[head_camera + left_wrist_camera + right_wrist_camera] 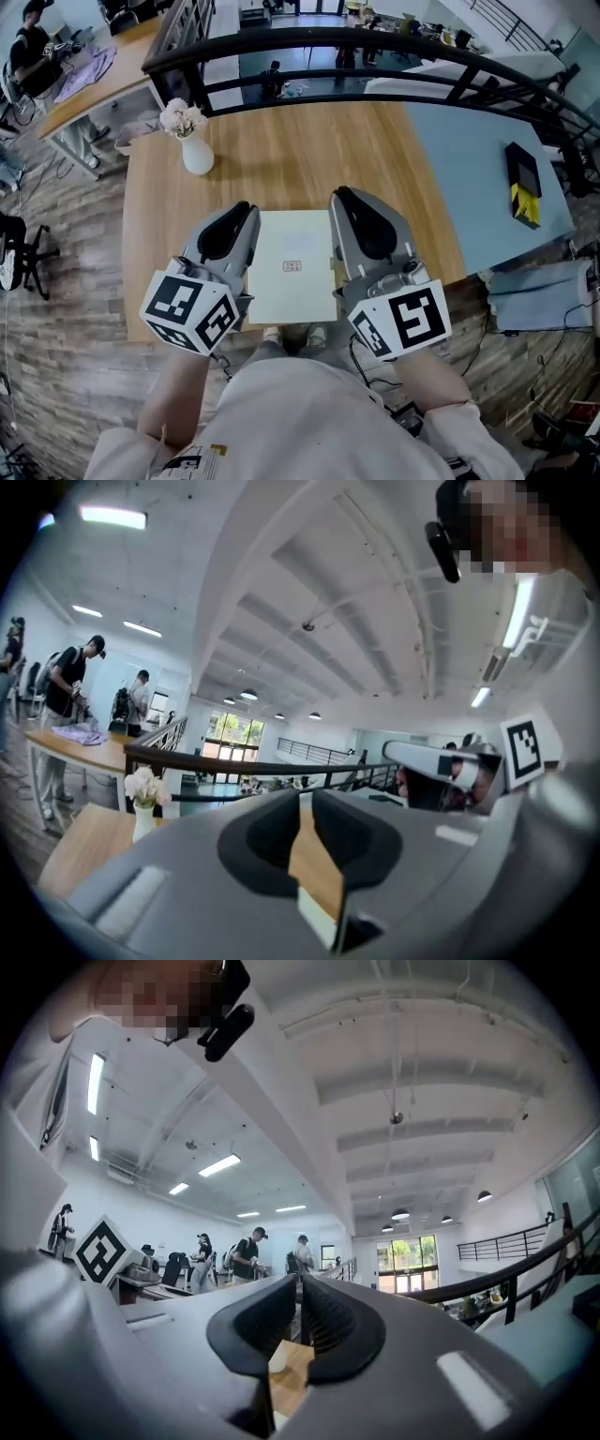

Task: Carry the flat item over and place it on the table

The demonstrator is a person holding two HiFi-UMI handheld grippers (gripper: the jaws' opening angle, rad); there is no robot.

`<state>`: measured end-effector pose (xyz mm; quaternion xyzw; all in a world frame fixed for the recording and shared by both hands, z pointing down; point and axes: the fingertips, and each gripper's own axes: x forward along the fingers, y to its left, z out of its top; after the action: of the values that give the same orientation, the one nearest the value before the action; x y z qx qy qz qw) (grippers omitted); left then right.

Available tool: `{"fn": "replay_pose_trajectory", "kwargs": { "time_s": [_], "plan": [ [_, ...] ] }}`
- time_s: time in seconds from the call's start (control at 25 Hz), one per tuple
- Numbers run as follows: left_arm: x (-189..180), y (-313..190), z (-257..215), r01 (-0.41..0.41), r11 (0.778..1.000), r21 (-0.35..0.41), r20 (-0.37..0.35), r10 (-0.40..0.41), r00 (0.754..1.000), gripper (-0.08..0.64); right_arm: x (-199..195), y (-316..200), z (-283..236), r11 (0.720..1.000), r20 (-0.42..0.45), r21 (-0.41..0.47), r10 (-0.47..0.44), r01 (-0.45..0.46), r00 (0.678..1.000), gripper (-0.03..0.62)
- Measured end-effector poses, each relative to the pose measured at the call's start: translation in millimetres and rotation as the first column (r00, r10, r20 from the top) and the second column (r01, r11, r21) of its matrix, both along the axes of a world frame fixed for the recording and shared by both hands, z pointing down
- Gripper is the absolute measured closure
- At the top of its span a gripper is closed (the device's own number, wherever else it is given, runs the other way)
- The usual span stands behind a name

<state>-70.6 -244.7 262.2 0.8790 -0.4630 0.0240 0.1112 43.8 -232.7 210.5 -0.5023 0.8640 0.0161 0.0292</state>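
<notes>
Both pairs of jaws are closed down narrow, each pinching a side edge of the flat item (pixel 292 267): the left gripper (pixel 236 225) has its left edge and the right gripper (pixel 354 214) its right edge. The pale sheet lies level between them, held in the air over the near edge of the wooden table (pixel 281 159). Farther back, near the table's left corner, stands a white vase (pixel 196 155) of pale flowers. A dark railing (pixel 375 52) runs beyond the table's far edge.
</notes>
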Motion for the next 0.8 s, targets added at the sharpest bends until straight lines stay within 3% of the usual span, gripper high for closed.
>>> {"fn": "replay_pose_trajectory", "kwargs": {
  "time_s": [0.2, 0.32, 0.48, 0.8],
  "plan": [
    [5, 16, -61, -0.044, 0.987, 0.158, 0.049, 0.037, 0.998, 0.523, -5, 17, -40, 0.997, 0.029, 0.074, -0.011, 0.009, 1.000, 0.591],
    [1, 26, -91, -0.043, 0.972, 0.233, 0.035, 0.036, 0.999, 0.541, -9, 27, -54, 0.997, 0.074, 0.068, -0.054, 0.049, 0.996, 0.592],
    [-4, 34, -107, -0.051, 0.963, 0.266, 0.025, 0.046, 0.999, 0.554, -11, 43, -67, 0.995, 0.101, 0.066, -0.082, 0.075, 0.991, 0.592],
    [-15, 53, -94, -0.057, 0.955, 0.292, 0.040, 0.048, 0.998, 0.557, -16, 63, -51, 0.996, 0.005, 0.077, -0.053, 0.053, 0.999, 0.591]
  ]
}}
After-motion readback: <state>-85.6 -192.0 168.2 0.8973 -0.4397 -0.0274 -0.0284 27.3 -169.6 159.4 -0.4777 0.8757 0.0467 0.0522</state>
